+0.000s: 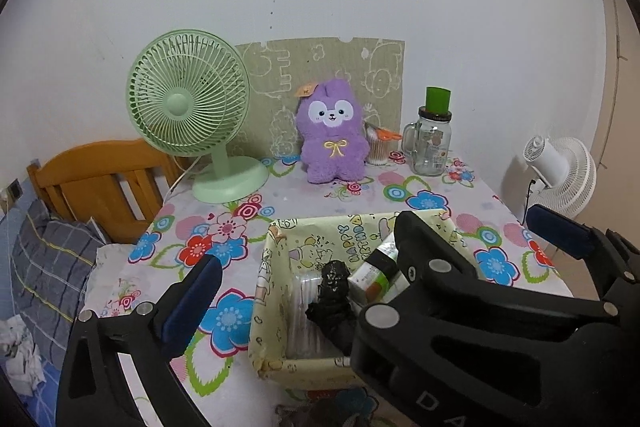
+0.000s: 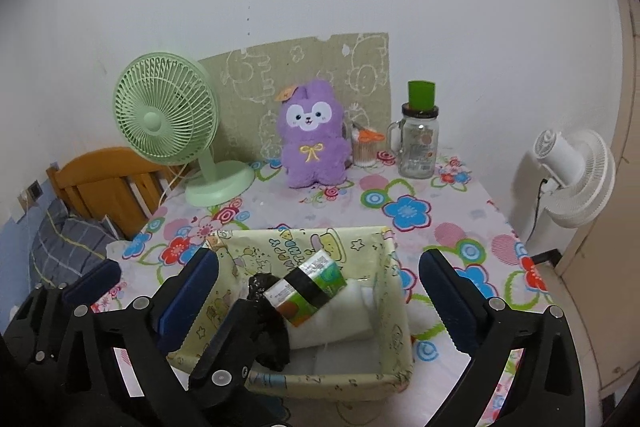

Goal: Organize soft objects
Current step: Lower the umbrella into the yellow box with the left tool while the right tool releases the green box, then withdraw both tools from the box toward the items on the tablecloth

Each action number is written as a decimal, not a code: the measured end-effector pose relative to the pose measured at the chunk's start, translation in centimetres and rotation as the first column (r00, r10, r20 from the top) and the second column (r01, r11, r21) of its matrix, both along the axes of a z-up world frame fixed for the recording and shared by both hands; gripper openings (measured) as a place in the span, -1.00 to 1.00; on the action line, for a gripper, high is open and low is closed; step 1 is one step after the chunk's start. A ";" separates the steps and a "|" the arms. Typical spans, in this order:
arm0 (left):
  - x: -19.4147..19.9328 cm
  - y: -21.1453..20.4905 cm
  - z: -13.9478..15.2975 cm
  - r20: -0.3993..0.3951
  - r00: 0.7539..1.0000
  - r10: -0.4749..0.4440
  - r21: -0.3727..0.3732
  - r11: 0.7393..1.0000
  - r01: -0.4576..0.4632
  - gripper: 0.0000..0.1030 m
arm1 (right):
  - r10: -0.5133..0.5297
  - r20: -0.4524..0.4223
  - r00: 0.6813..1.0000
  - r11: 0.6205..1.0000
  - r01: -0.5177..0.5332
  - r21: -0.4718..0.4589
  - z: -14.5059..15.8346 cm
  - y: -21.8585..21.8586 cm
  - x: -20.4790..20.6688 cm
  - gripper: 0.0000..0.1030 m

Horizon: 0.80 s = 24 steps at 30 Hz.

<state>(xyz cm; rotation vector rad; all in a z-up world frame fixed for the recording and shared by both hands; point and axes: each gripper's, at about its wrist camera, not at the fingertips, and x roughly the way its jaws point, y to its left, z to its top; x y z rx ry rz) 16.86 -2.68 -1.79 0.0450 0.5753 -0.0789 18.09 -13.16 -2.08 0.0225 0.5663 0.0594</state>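
A pale yellow cloth-lined basket sits near the table's front edge. It holds a black crumpled bundle, a green-and-white packet and white padding. A purple plush toy stands upright at the back. My left gripper and right gripper hover over the basket, jaws wide, pads touching nothing. They overlap: the right one's fingers cover my left gripper's right finger.
At the back stand a green desk fan, a glass mug jar under a green cup, and a cotton-swab tub. A white fan is beyond the right edge. A wooden headboard and bedding lie left.
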 end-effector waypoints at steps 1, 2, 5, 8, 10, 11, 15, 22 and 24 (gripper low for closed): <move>-0.3 0.0 0.1 0.000 1.000 -0.002 -0.002 1.000 0.002 0.99 | -0.002 0.003 1.000 1.000 0.002 -0.003 0.1 0.0 -0.3 0.98; -0.5 0.0 0.1 0.001 1.000 -0.004 -0.004 1.000 0.004 0.99 | -0.005 0.005 1.000 1.000 0.005 -0.006 0.3 0.0 -0.6 0.98; -1.5 -0.1 0.4 0.008 1.000 -0.007 -0.006 1.000 0.007 0.99 | -0.008 0.013 1.000 1.000 0.008 -0.009 0.6 -0.1 -1.6 0.98; -2.3 -0.1 0.6 0.010 1.000 -0.010 -0.010 1.000 0.010 0.99 | -0.009 0.019 1.000 1.000 0.010 -0.016 0.9 -0.1 -2.6 0.98; -3.0 0.0 0.7 0.013 1.000 -0.009 -0.013 1.000 0.009 0.99 | -0.008 0.021 1.000 1.000 0.009 -0.020 1.1 0.0 -3.3 0.98; -3.4 0.1 0.7 0.014 1.000 -0.008 -0.014 1.000 0.009 0.99 | -0.006 0.022 1.000 1.000 0.007 -0.022 1.1 0.0 -3.6 0.98; -4.8 0.2 0.9 0.020 1.000 -0.013 -0.021 1.000 0.014 0.99 | -0.009 0.028 1.000 0.999 0.010 -0.031 1.4 0.2 -5.1 0.98; -6.9 0.2 1.2 0.031 0.999 -0.013 -0.021 1.000 0.014 0.99 | -0.008 0.039 0.999 0.999 0.010 -0.031 1.7 0.2 -7.5 0.98; -7.6 0.2 1.3 0.038 0.999 -0.011 -0.022 1.000 0.012 0.99 | -0.005 0.046 0.999 0.999 0.007 -0.033 1.8 0.3 -8.1 0.98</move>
